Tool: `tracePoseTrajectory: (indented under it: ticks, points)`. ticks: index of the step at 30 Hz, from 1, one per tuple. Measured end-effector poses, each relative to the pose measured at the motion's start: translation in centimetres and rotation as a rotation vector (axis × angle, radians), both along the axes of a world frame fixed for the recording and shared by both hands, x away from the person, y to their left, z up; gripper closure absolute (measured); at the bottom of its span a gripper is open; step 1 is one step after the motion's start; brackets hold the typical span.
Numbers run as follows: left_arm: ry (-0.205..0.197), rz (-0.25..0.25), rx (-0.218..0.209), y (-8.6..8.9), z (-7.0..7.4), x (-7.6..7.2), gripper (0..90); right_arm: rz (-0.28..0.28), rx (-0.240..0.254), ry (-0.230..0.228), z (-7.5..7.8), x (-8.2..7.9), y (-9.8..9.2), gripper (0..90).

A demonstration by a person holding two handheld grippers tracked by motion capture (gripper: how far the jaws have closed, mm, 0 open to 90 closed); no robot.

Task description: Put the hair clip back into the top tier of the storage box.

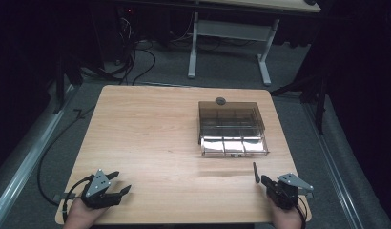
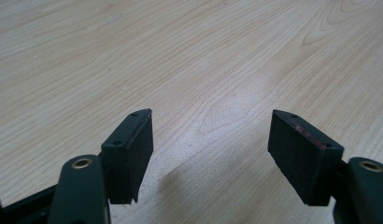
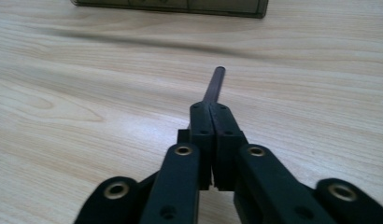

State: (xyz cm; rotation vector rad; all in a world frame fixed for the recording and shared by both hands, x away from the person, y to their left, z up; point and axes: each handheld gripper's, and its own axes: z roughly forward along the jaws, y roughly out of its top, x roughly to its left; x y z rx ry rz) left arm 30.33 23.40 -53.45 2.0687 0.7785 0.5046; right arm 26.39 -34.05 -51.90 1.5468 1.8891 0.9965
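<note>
Right gripper view: my right claw (image 3: 212, 109) pinches a thin rod (image 3: 215, 84) by its end, which could pivot loose; left claw (image 2: 210, 140) gapes empty.

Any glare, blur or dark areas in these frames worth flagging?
High view: room around the table is very dark; glare on the clear box front. Left gripper view: sharp, soft sheen on the wood. Right gripper view: near jaws blurred, the thin dark rod fairly sharp, box edge soft.
</note>
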Motion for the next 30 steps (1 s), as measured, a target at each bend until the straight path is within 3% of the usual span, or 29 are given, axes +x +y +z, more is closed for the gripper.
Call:
tracePoseTrajectory:
  ticks: [12, 23, 25, 30]
  points:
    - [0.001, 0.001, 0.002, 0.0, 0.0, 0.0, 31.5, -0.009, -0.049, 0.047, -0.5, 1.6, 0.4, 90.0]
    - [0.0, 0.0, 0.003, -0.1, 0.0, 0.0, 31.6, 0.164, -0.091, 0.062, -0.9, 1.2, 4.9, 89.8]
    - [0.0, -0.001, 0.003, 0.0, 0.0, 0.0, 31.6, 0.152, -0.088, 0.043, -0.6, 1.2, 4.7, 89.9]
    - [0.002, -0.003, 0.003, 0.0, 0.0, 0.0, 31.6, 0.06, -0.048, 0.034, -0.2, 1.0, 2.8, 90.0]
